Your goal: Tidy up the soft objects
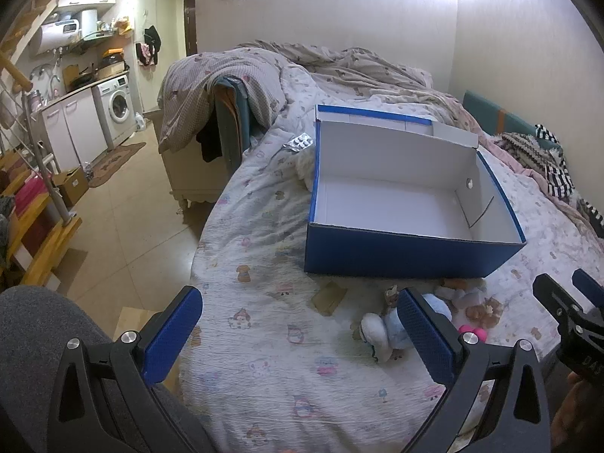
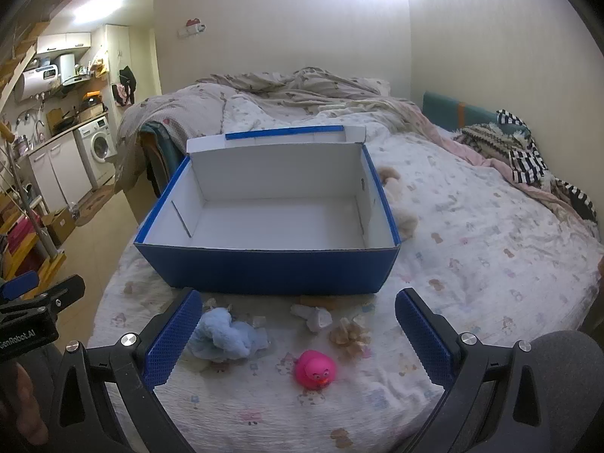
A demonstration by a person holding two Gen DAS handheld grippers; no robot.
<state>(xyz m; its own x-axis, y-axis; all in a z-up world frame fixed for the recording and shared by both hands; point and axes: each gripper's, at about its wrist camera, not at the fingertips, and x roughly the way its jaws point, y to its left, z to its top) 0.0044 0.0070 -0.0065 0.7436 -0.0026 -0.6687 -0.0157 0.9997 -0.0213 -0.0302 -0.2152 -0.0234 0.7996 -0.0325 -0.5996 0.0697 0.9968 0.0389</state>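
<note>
An open blue box (image 2: 264, 271) with a white inside stands on the bed; it also shows in the left wrist view (image 1: 407, 255). In front of it lie a light-blue plush toy (image 2: 224, 334), a pink rubber duck (image 2: 315, 370), a small white soft toy (image 2: 315, 317) and a beige one (image 2: 349, 334). The blue plush (image 1: 389, 326) and the duck (image 1: 472, 330) show partly in the left wrist view. My right gripper (image 2: 298, 336) is open above the toys and holds nothing. My left gripper (image 1: 298, 334) is open and holds nothing, left of the toys.
A beige plush (image 2: 396, 200) lies to the right of the box, a white one (image 1: 304, 168) to its left near a pill blister (image 1: 298, 141). A rumpled duvet (image 2: 294, 90) covers the far bed. The bed edge and floor (image 1: 124, 204) lie left.
</note>
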